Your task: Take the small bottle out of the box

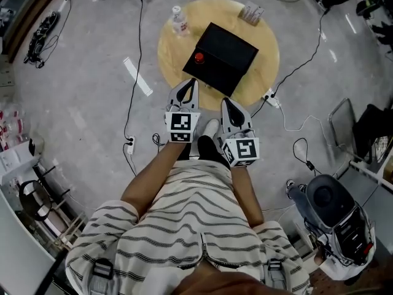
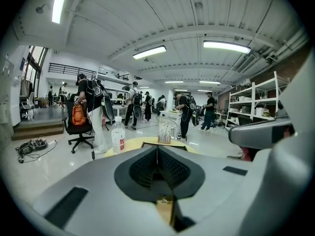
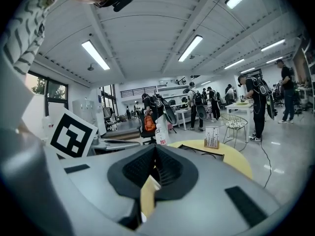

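Head view shows the left tongs point(image 1: 193, 83) and the right tongs point(image 1: 226, 102) side by side and near each other, carried by a person in a striped shirt above a grey floor. Both point toward a round yellow wooden surface point(image 1: 169, 51) just ahead of their tips.

A flat black square box point(image 1: 224, 57) rests on that surface, straight ahead of both tongs, with one corner turned toward them. A small red round item point(image 1: 199, 58) sits at the box's left corner, ahead of the left tongs. Whether it is the small bottle cannot be told from here.

Beyond the box, ahead and to the left of the left tongs, stands a clear plastic water bottle with a red label point(image 1: 178, 21). A small rack of clear tubes point(image 1: 252, 12) stands at the far edge, well ahead of the right tongs.

Each gripper view shows its own tongs with the black ribbed jaws pressed together and nothing between them. Neither pair touches the box.
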Action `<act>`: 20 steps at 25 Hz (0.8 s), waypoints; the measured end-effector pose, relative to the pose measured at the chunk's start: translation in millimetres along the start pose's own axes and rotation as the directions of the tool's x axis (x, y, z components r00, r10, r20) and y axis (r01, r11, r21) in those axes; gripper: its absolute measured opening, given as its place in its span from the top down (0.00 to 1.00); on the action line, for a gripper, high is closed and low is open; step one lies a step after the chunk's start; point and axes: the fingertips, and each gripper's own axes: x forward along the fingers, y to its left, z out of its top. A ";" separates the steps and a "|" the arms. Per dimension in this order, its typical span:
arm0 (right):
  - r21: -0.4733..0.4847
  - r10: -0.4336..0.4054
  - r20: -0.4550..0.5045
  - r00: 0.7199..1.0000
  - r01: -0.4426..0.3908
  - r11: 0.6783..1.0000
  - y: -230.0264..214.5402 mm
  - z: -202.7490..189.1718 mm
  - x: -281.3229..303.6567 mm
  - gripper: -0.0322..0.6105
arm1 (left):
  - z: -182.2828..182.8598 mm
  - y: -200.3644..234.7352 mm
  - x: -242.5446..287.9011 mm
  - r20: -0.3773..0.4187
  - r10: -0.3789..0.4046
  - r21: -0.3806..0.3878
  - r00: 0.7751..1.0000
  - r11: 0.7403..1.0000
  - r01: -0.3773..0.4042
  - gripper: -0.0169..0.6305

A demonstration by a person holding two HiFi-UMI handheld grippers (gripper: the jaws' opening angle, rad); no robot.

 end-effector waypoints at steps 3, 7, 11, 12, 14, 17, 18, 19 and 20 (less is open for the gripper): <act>0.001 -0.006 -0.008 1.000 0.006 1.000 2.3 -4.5 4.4 0.93 | -7.3 5.3 7.3 -0.019 0.001 0.006 1.000 1.000 -0.001 0.94; 0.004 -0.015 -0.021 1.000 0.015 1.000 2.7 -11.6 7.6 0.93 | -18.0 9.2 16.2 -0.042 -0.004 0.002 0.999 1.000 0.004 0.94; 0.016 -0.026 -0.031 0.999 0.027 1.000 1.1 -16.2 9.3 0.93 | -23.3 14.0 25.5 -0.051 -0.007 -0.005 0.999 1.000 0.007 0.94; 0.016 -0.030 -0.031 0.999 0.031 0.999 0.6 -16.7 9.7 0.93 | -24.6 15.4 27.7 -0.054 -0.005 -0.007 0.999 1.000 0.005 0.94; 0.018 -0.036 -0.033 0.999 0.037 0.999 -0.2 -17.9 11.2 0.93 | -27.3 17.8 32.6 -0.059 -0.005 -0.014 0.998 1.000 0.004 0.93; 0.025 -0.037 -0.036 0.999 0.038 0.999 0.5 -19.9 13.3 0.93 | -29.7 21.2 39.2 -0.060 -0.011 -0.031 0.998 0.999 0.009 0.90; 0.027 -0.037 -0.038 0.999 0.038 0.999 1.1 -20.5 13.6 0.93 | -30.6 21.9 40.8 -0.060 -0.013 -0.037 0.998 0.999 0.011 0.89; 0.028 -0.038 -0.040 0.998 0.039 0.999 1.6 -21.4 13.9 0.93 | -31.8 22.3 42.4 -0.062 -0.015 -0.039 0.998 0.999 0.012 0.87; 0.029 -0.038 -0.043 0.998 0.039 0.999 2.1 -22.4 14.3 0.93 | -33.3 22.4 44.1 -0.065 -0.016 -0.039 0.998 0.999 0.014 0.85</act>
